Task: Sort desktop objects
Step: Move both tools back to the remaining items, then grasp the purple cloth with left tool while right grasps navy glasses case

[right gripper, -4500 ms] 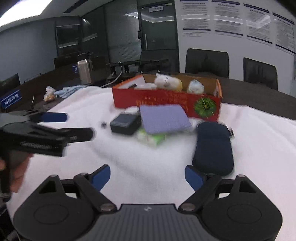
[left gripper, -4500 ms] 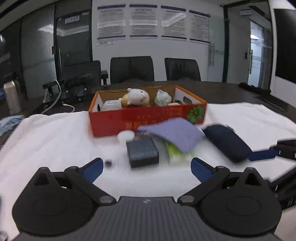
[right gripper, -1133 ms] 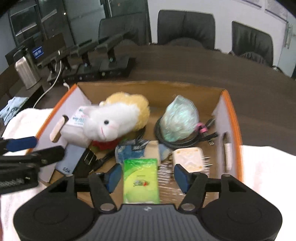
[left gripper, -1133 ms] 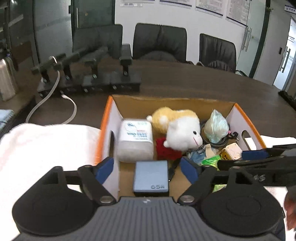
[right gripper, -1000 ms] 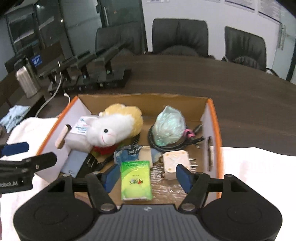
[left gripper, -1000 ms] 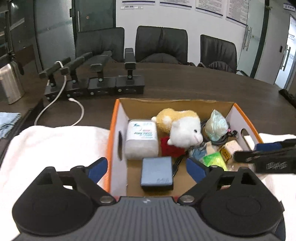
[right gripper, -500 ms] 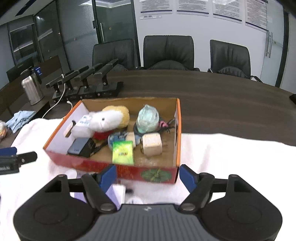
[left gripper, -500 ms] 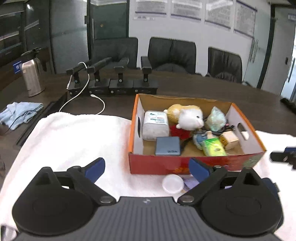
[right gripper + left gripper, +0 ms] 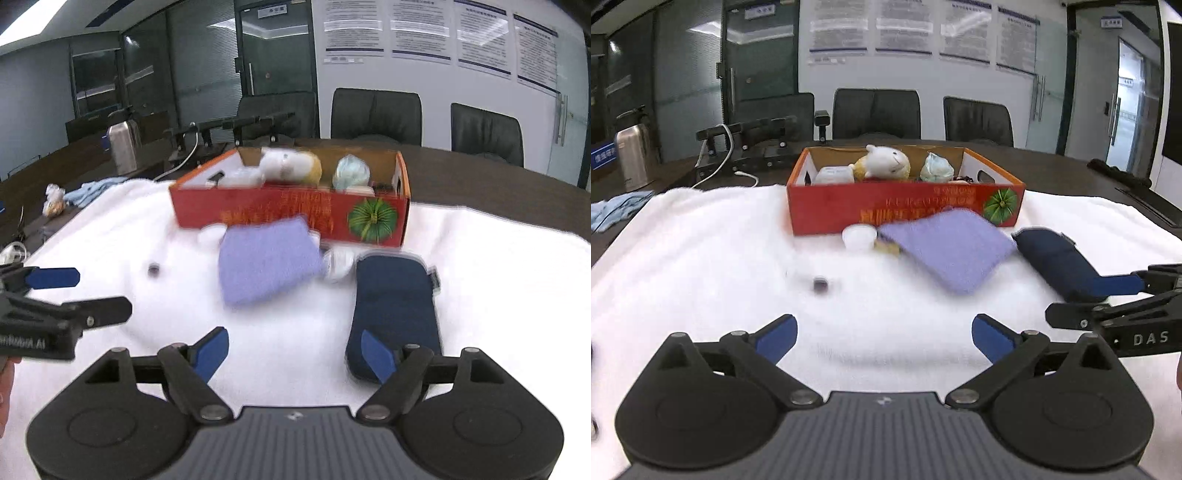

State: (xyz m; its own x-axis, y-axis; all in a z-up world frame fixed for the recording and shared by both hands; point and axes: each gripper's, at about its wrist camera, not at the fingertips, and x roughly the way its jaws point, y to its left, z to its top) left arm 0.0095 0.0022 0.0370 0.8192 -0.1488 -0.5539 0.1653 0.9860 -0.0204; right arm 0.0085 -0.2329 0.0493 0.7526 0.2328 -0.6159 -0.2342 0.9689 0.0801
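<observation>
Left wrist view: the left hand-held gripper (image 9: pixel 882 334) hangs over the white towel (image 9: pixel 701 258) that covers the tabletop, its blue-padded jaws spread wide with nothing between them. At about 12 o'clock from it stands the red cardboard box (image 9: pixel 905 206), holding a white plush toy (image 9: pixel 886 162), a pale tissue pack (image 9: pixel 833 174) and a bluish plastic bag (image 9: pixel 936 168). Just in front of the box lie a small white cap (image 9: pixel 859 236) and, touching it on the 3 o'clock side, a purple cloth (image 9: pixel 945 247) (blurred, so its edges are hard to read). A tiny dark object (image 9: pixel 820 284) sits alone on the towel at roughly 11 o'clock from the gripper. A navy pouch (image 9: pixel 1056 262) lies at 2 o'clock, and the right hand-held gripper (image 9: pixel 1108 299) reaches in from the 3 o'clock edge, one blue finger overlapping the pouch's near end in this view; whether it touches I cannot tell.

Right wrist view: the right hand-held gripper (image 9: pixel 295 350) has its jaws opening, with only towel between them; the right finger overlaps the near end of the navy pouch (image 9: pixel 395 295). The purple cloth (image 9: pixel 266 258) lies at 12 o'clock, the red box (image 9: pixel 295 206) beyond it. The left hand-held gripper (image 9: pixel 62 295) enters at 9 o'clock.
</observation>
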